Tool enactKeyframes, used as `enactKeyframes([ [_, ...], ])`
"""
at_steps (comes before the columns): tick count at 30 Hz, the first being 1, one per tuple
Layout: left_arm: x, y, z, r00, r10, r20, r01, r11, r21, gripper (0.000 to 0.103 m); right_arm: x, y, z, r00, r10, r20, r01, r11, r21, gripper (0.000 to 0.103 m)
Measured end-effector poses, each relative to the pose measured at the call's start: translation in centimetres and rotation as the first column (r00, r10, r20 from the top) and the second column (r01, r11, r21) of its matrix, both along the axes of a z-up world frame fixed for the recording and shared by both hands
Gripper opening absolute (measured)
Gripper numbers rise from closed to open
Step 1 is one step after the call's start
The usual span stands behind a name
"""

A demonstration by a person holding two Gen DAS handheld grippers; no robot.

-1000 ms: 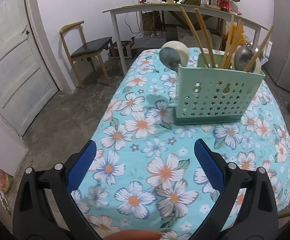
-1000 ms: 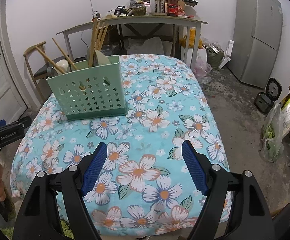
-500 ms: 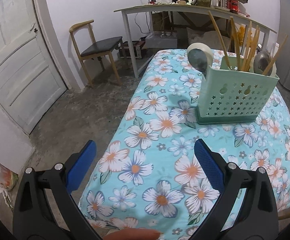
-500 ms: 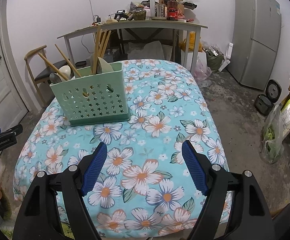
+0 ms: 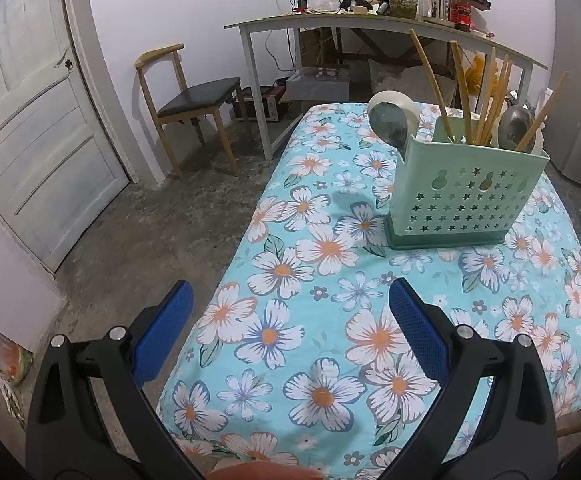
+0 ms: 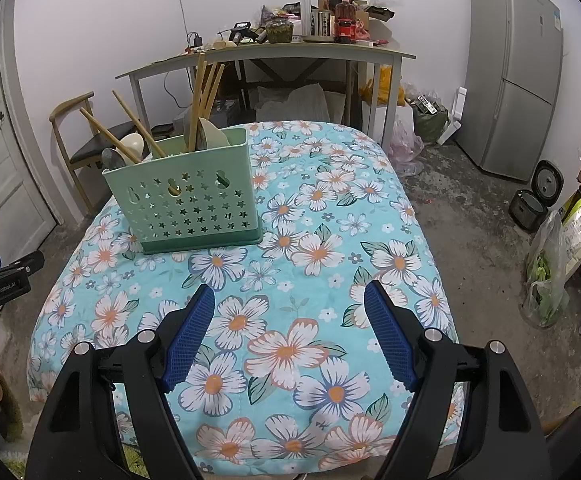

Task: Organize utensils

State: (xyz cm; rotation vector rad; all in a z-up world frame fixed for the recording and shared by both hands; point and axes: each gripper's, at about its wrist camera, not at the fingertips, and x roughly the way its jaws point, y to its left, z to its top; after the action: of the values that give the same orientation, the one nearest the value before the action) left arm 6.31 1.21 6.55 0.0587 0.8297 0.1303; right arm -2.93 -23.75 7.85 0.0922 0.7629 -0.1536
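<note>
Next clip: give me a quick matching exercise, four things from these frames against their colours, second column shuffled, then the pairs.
Things:
1. utensil caddy
2. chopsticks
3. claw pads
4. chair seat

Colours:
A. blue
B. black
C. mint green
D. light wood

Pairs: 1-C, 2-D, 3-A, 4-B

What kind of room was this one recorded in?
Probably a home kitchen or storage room: tall grey fridge, cluttered grey side table, black rice cooker on a bare concrete floor.
</note>
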Motion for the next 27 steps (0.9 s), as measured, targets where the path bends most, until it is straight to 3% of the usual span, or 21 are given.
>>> enactKeyframes([
  [27,-0.1,-0.12,-0.18,1.0,-0.003,-0.01,0.003,1.0,-0.005,0.095,-0.01,0.16,0.05,1.0,0.007,-0.003,-0.007,1.0,-0.001,0.075],
])
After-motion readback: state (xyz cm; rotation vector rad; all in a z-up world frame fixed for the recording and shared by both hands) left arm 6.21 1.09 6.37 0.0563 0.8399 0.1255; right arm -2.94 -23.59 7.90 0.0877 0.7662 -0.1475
